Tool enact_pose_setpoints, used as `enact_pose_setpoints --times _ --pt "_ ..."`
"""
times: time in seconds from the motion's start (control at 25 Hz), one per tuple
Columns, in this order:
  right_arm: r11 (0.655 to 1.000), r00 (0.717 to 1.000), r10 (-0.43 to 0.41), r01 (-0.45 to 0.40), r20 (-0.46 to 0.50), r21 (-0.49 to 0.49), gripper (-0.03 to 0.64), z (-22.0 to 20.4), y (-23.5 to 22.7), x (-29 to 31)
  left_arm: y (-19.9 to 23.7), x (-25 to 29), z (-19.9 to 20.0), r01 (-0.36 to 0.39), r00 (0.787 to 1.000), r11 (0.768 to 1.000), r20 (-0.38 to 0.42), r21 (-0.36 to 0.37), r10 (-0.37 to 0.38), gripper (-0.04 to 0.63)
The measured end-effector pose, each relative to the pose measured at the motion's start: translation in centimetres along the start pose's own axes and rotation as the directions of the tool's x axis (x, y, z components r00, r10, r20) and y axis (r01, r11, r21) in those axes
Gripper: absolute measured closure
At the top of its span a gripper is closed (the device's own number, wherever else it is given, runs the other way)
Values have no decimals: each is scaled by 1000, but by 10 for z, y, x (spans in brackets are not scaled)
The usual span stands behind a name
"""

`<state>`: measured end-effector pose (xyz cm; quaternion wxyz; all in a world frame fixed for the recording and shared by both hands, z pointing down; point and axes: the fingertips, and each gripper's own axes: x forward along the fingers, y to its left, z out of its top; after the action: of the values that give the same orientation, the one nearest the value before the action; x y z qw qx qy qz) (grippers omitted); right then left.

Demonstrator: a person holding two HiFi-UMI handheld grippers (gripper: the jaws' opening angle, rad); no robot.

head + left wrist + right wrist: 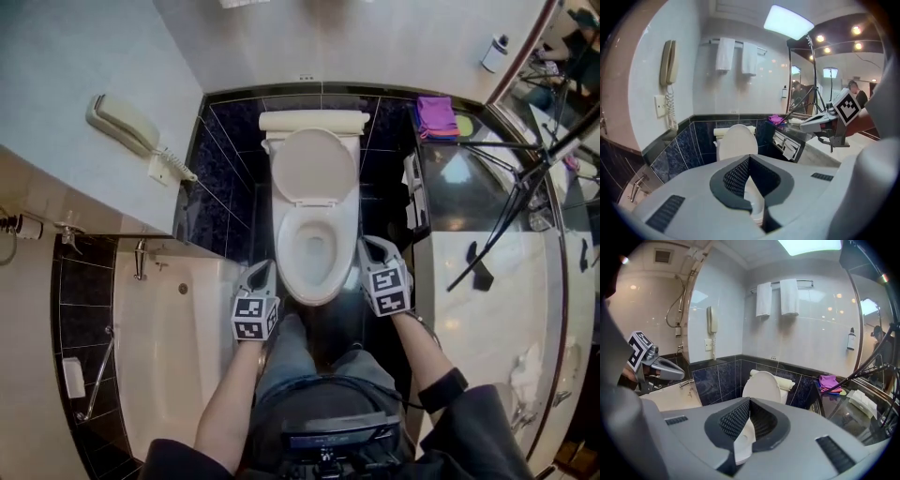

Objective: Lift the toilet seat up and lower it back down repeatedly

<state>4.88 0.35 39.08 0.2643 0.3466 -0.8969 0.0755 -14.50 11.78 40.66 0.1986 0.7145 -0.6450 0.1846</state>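
Two grey hand-held grippers in use, both closed and empty. The left tongs (747,160) and the right tongs (749,402) each show dark ribbed pads meeting at the far tips, with nothing caught between them and only white porcelain visible beyond. In the head view they flank the front of the white ceramic toilet bowl (315,246), one on each side, marker cubes facing up, on bare forearms reaching forward. Both gripper views look down on the toilet from above and in front, so neither pair of tongs touches it. The white ring-shaped toilet seat (284,246) appears to lie flat on the bowl rim, though the head view does not settle this beyond doubt. The white oval lid (314,164) stands upright behind it, leaning back against the cistern. A rolled white towel (314,121) lies across the cistern top. The walls around the toilet are dark blue-black marbled tile (220,178) below and pale panel above. A cream corded wall telephone (122,122) hangs on the wall to the left of the toilet, with a white bathtub (178,347) below it. To the right runs a pale glossy vanity surface (487,281), with a folded purple cloth (433,114) at its far end and a black tripod (525,187) across it. Two white hand towels (780,297) hang from a rail on the back wall.
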Motion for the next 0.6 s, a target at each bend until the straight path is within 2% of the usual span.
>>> enact_pose_setpoints --times 0.28,0.6 --pt "1000 999 -9 10 31 -13 598 31 -9 -36 1 -27 34 -4 999 1000 42 15 3 595" --pt "999 998 -20 22 51 -33 598 43 -14 -63 13 -50 61 -29 995 999 98 15 28 595"
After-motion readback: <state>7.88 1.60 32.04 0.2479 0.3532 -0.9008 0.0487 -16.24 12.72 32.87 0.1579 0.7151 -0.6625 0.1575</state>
